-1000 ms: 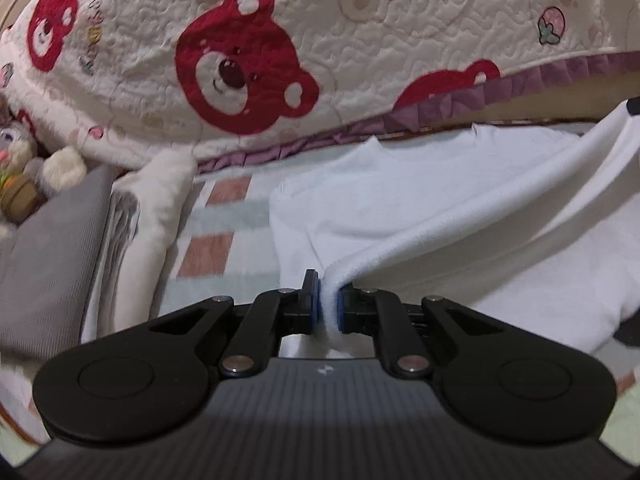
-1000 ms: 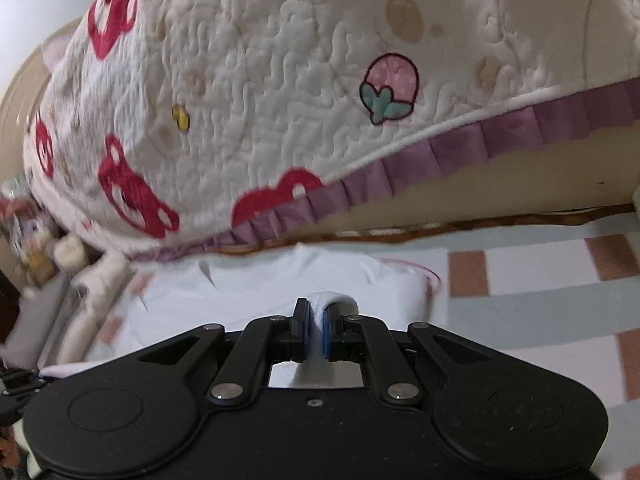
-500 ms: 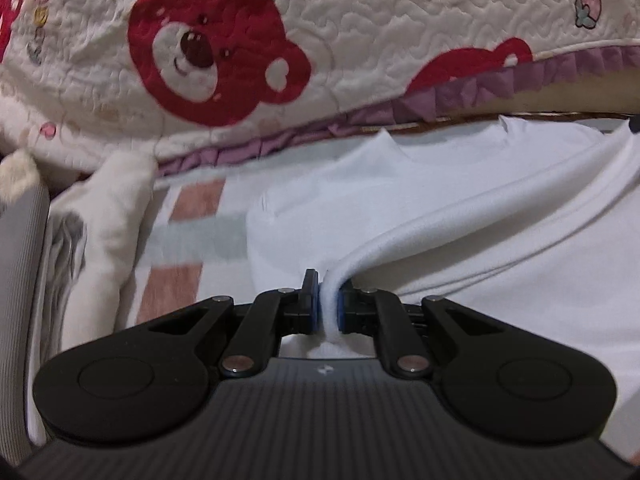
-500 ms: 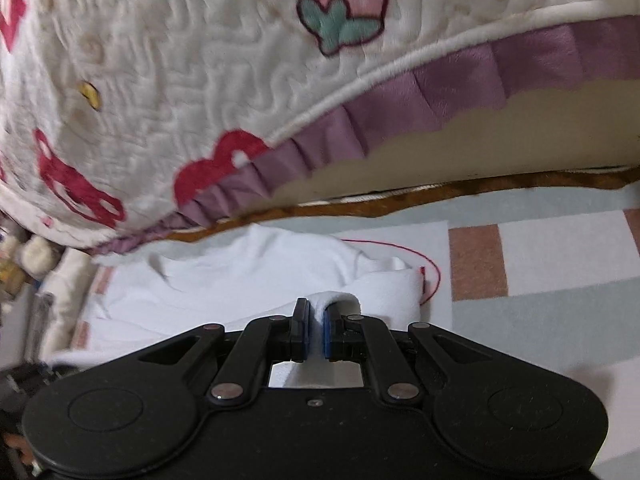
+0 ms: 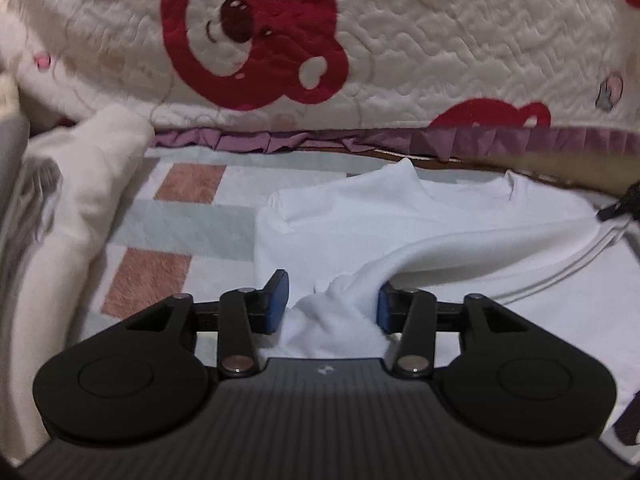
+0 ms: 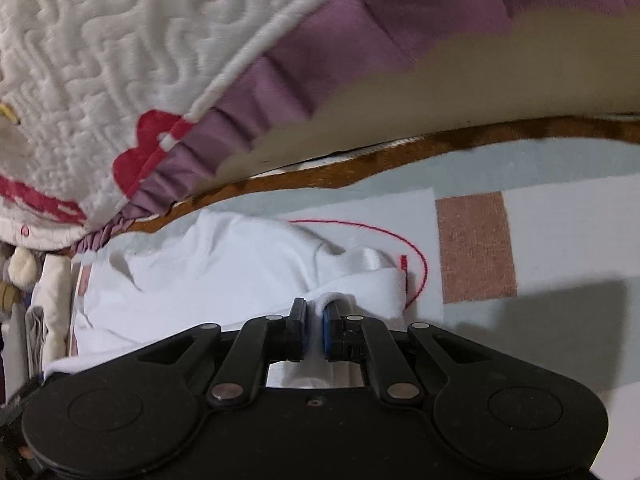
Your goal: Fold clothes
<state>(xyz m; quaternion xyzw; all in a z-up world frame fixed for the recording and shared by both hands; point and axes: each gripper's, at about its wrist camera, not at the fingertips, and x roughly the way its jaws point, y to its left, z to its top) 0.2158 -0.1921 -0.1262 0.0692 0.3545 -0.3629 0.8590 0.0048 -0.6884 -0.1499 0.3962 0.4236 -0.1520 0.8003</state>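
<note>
White garment (image 5: 400, 216) lies mid-frame on checked blanket (image 5: 192, 224). My left claw (image 5: 332, 304) is released, right claw (image 6: 315, 326) clenched on hem; I'd lay that edge flat before letting go.

Soft, matt white garment (image 5: 460, 248) cloth lies on a fuzzy checked blanket (image 5: 188, 232), beside what looks like quilted bedspread (image 5: 420, 60).

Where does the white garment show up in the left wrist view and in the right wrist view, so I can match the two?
Left wrist view: white garment fills centre to right, a bunched edge lying between the open left gripper.
Right wrist view: it lies centre-left on the checked blanket, a fold pinched in the right gripper.
Shared landmark: the quilt's purple ruffle just beyond the garment.
</note>
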